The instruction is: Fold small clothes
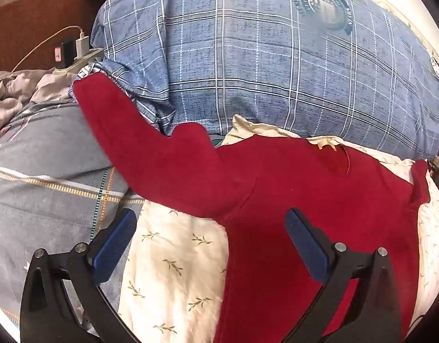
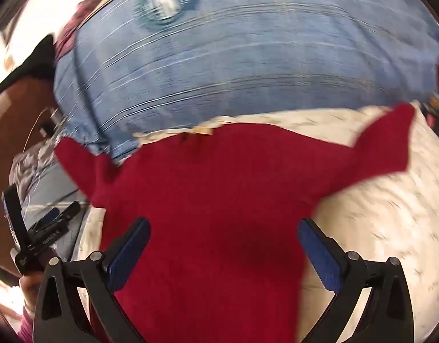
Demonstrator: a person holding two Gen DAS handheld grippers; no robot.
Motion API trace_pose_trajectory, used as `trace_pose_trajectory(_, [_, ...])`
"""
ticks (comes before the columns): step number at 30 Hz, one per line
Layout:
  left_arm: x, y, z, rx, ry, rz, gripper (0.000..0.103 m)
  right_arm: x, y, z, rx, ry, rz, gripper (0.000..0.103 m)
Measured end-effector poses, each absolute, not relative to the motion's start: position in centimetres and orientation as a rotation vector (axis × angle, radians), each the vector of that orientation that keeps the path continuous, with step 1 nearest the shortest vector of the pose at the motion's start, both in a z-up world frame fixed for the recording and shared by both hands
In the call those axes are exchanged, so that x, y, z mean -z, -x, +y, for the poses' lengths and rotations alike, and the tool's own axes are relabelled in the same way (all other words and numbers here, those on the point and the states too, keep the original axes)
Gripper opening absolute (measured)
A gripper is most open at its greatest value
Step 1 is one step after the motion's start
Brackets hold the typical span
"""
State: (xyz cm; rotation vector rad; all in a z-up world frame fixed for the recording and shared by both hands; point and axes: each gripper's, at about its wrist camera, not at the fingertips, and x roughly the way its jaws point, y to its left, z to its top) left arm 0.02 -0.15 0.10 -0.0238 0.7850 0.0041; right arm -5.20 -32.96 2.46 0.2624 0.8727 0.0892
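Note:
A small red long-sleeved top (image 1: 305,200) lies spread flat on a cream leaf-print sheet (image 1: 173,263), neck away from me, both sleeves out to the sides. It also shows in the blurred right wrist view (image 2: 213,200). My left gripper (image 1: 209,228) is open and empty, hovering over the top's left armpit, its left sleeve (image 1: 127,131) stretching up and left. My right gripper (image 2: 223,237) is open and empty above the middle of the top's body. The left gripper also shows in the right wrist view (image 2: 47,228) at the far left.
A large blue plaid pillow (image 1: 248,63) lies just beyond the top's neck. A grey-blue quilt (image 1: 47,177) lies to the left. A power strip with a white charger (image 1: 76,48) sits at the far left. Crumpled grey cloth (image 1: 16,94) lies beside it.

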Motion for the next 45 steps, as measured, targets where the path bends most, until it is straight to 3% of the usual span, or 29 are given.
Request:
trace_pose_trajectory(10, [0.4,-1.7,-0.3,-0.031,0.077,0.838,0.103,-1.0,0.0,-24.4,-0.094,-0.151,0.816,0.101])
trace_pose_trajectory(16, [1.7,-2.9,-0.5,-0.125,-0.069,0.999,0.103,0.4,-0.9,-22.9,-0.074,-0.114,0.795,0.101])
trace_pose_trajectory(45, [3.2,-5.6,2.6,-0.156,0.016,0.919,0.103,2.9,-3.5,-22.2,-0.061,-0.052,0.843,0.094])
